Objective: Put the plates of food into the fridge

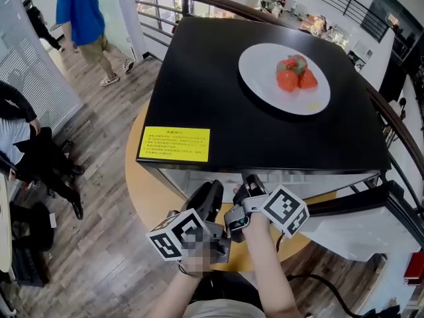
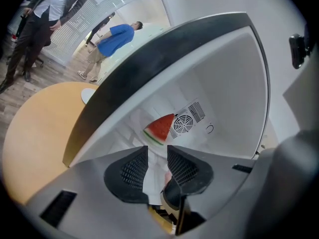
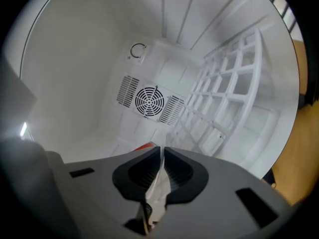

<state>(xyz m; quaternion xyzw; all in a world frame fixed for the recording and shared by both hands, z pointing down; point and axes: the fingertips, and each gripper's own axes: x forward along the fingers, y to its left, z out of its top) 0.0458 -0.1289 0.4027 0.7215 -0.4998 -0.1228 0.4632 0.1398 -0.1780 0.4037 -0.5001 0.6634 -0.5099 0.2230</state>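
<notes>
The fridge (image 1: 199,91) stands on a round wooden bench (image 1: 142,184), its black top bearing a yellow label (image 1: 174,144) and its white door (image 1: 344,224) swung open to the right. Both tools reach into the open front, close beside each other.

The right tongs (image 3: 162,153) are pressed together on a thin white rim – the edge of the watermelon plate (image 3: 158,183) – with a bit of the red watermelon slice (image 3: 147,146) showing just past the tips. Behind it are the fridge's white back wall with a round fan grille (image 3: 149,99) and a white grid rack (image 3: 224,98) to the side.

The left tongs (image 2: 157,151) are spread. The same white rim lies in the gap between the pads, and the watermelon slice, red flesh with a green rind, sits just beyond them inside the fridge cavity, in front of the fan grille. In the head view the left tongs (image 1: 213,191) and right tongs (image 1: 252,181) both point at the fridge's opening, which hides the plate itself from above.

A second plate (image 1: 255,78) – white, carrying red food (image 1: 296,75) – rests on top of the fridge toward its far right, well apart from both tools. A person in a blue shirt (image 1: 79,8) stands on the wooden floor beyond the bench.
</notes>
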